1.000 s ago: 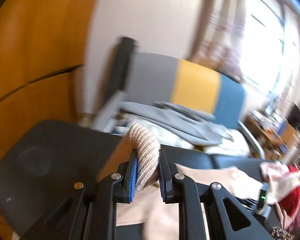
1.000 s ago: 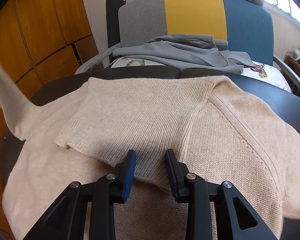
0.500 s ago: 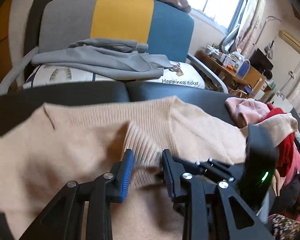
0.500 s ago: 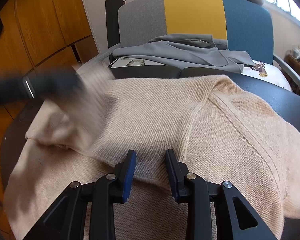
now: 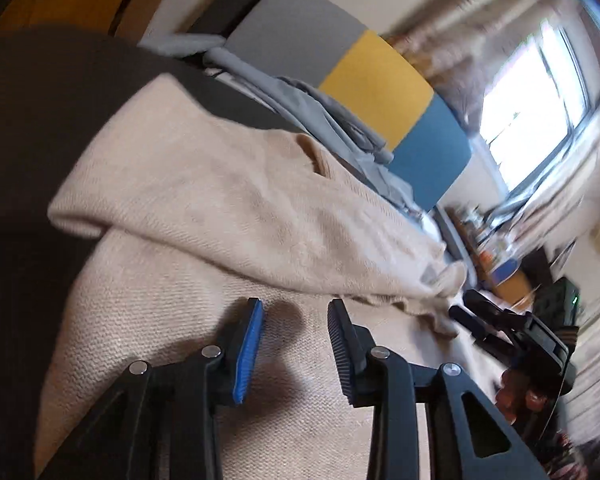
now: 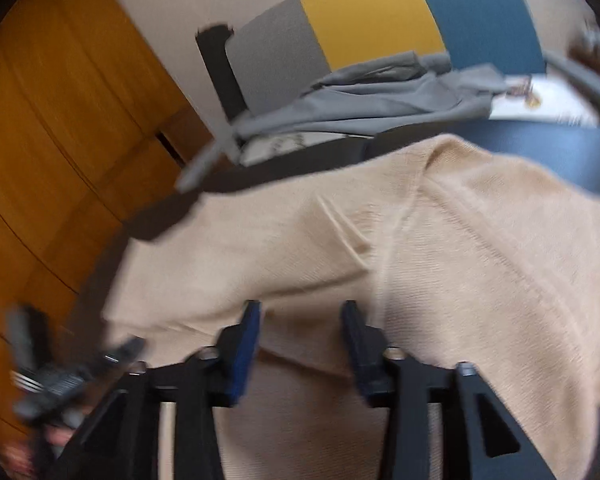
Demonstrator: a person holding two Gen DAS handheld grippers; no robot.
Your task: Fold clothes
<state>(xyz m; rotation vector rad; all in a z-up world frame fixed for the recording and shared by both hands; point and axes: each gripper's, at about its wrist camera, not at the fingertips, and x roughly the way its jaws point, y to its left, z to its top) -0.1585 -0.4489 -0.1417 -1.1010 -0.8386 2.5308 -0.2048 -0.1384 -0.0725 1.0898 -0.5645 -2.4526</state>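
One beige knit sweater [image 5: 228, 208] covers most of the dark counter [image 5: 32, 128], its body spread flat and a sleeve [image 5: 300, 232] folded across it, running from the counter's left edge toward the right. That sleeve's long axis lies crosswise just ahead of both sets of tongs, so either could reach it; its cuffed end sits closest to the right tongs [image 6: 302, 340], its bend near the left edge closest to the left tongs [image 5: 296, 344]. Both pairs hover low over the sweater's body and hold nothing: the left tongs have just been opening and stand partly apart with only flat knit beneath the gap, and the right tongs have just been opening too, the sleeve's hem lying at their tips but unpinched. Beyond the counter's far edge stands a grey, yellow and blue chair [image 6: 380, 20] with a grey garment [image 6: 364, 100] heaped on its seat, well clear of the fold. Nothing lies on the sweater to block the next fold.
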